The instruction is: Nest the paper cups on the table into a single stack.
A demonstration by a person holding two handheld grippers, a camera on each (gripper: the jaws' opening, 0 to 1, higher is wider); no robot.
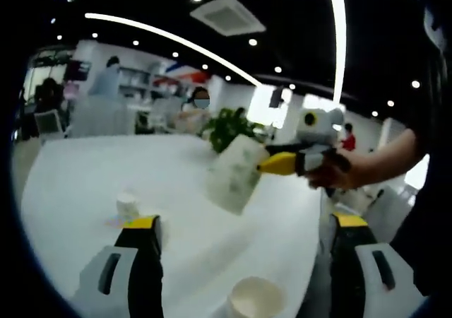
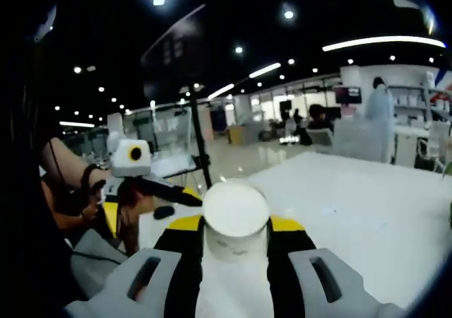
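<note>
Paper, thin and light, so the held cup [image 2: 235,219] likely crushes under a hard squeeze: the right gripper [image 2: 235,242] clamps its sidewall. Left gripper [image 1: 244,244] stands apart above a cup [image 1: 256,298] at six o'clock; a small cup [image 1: 127,205] waits at nine on the table [image 1: 106,166].

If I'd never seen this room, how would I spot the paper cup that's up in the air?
Start at the big white table and look above its right edge, where the right gripper with yellow tips comes in. It clamps a white paper cup, tilted, clear of the tabletop. The small cup and the open-mouthed near cup both stand on the table.
</note>
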